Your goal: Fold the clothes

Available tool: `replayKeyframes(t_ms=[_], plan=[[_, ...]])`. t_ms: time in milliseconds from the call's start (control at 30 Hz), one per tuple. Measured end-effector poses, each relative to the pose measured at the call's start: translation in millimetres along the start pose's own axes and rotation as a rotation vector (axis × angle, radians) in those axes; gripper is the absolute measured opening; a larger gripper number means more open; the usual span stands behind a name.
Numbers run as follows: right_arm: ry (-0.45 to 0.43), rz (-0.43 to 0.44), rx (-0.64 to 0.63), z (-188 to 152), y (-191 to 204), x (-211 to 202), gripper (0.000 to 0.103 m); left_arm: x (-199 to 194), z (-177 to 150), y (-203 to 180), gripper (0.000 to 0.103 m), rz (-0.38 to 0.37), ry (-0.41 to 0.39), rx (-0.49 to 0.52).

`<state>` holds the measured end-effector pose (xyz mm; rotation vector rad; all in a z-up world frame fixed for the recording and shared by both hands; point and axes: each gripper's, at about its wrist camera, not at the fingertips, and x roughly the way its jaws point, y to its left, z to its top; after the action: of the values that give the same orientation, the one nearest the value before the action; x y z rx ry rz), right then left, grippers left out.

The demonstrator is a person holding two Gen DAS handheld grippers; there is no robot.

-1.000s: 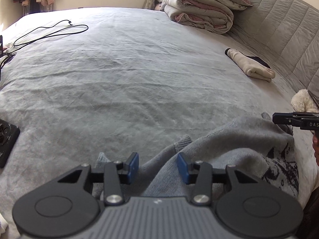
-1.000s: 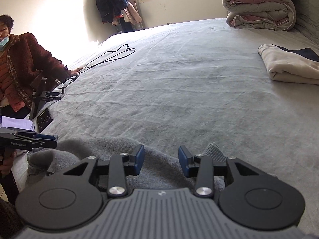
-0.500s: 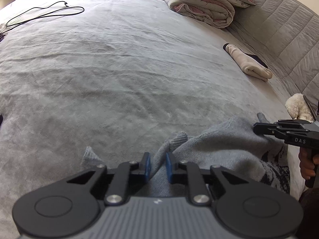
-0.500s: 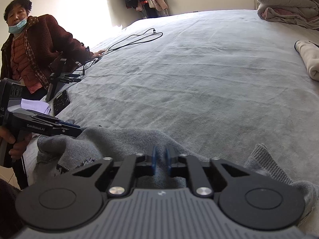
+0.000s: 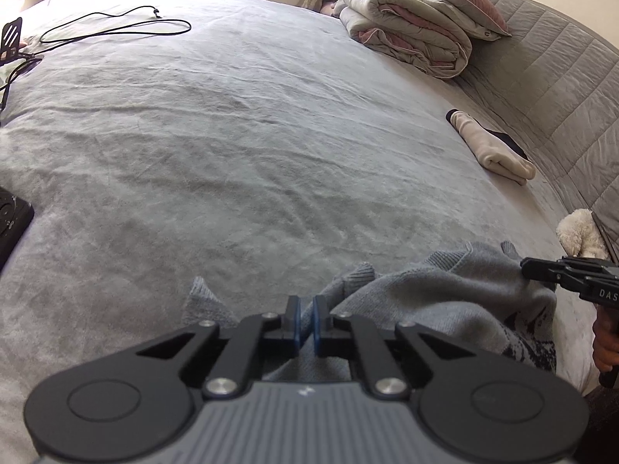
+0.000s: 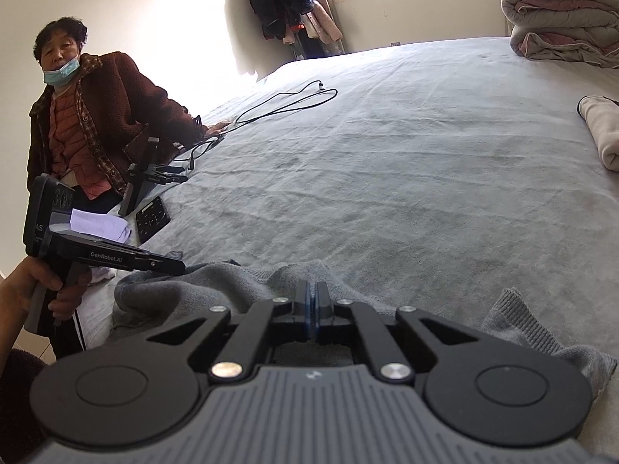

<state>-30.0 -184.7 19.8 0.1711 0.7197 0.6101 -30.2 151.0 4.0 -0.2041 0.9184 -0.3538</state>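
Left gripper (image 5: 305,323) body is covering the near part of the grey sweater (image 5: 445,301), so the cloth between its blue pads is barely showing. Right gripper (image 6: 312,311) is hiding the sweater beneath it likewise. Black device (image 5: 11,224) is getting cut off by the left edge. Plush toy (image 5: 580,232) is sitting half hidden at the right edge. Sweater's dark pattern (image 5: 530,344) is staying unreadable.

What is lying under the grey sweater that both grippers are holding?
The grey sweater lies bunched on the grey bedspread, which shows all around it. Whether anything else lies beneath its folds cannot be seen; the knit and both grippers cover that area.
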Motion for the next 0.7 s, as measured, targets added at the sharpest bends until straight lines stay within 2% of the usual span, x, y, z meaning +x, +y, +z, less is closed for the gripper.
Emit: replayKeyframes(t_ms=[33, 67, 100, 233, 300, 333, 433, 700], plan=[[0.010, -0.005, 0.004, -1.4, -0.4, 2.1, 0.007, 1.0, 0.8, 1.3, 0.007, 0.003, 0.003, -0.009], [0.016, -0.008, 0.011, -2.3, -1.4, 3.7, 0.013, 2.0, 1.5, 2.6, 0.009, 0.007, 0.007, -0.018], [0.023, -0.012, 0.016, -2.7, -2.1, 5.3, 0.014, 3.0, 2.2, 3.5, 0.011, 0.007, 0.008, -0.025], [0.033, -0.031, 0.029, -3.1, -4.7, 9.7, 0.016, 6.1, 3.1, 5.4, 0.013, 0.009, 0.012, -0.046], [0.031, -0.041, 0.040, -3.1, -6.2, 11.1, 0.029, 7.4, 3.6, 5.3, 0.013, 0.009, 0.014, -0.051], [0.025, -0.045, 0.045, -3.2, -6.7, 11.2, 0.042, 8.1, 3.8, 4.8, 0.014, 0.008, 0.016, -0.052], [0.023, -0.050, 0.057, -3.0, -7.2, 15.1, 0.043, 9.8, 4.4, 3.6, 0.019, 0.008, 0.021, -0.052], [0.034, -0.071, 0.062, -2.7, -6.9, 27.6, 0.043, 11.6, 5.3, 4.7, 0.020, 0.003, 0.029, -0.060]])
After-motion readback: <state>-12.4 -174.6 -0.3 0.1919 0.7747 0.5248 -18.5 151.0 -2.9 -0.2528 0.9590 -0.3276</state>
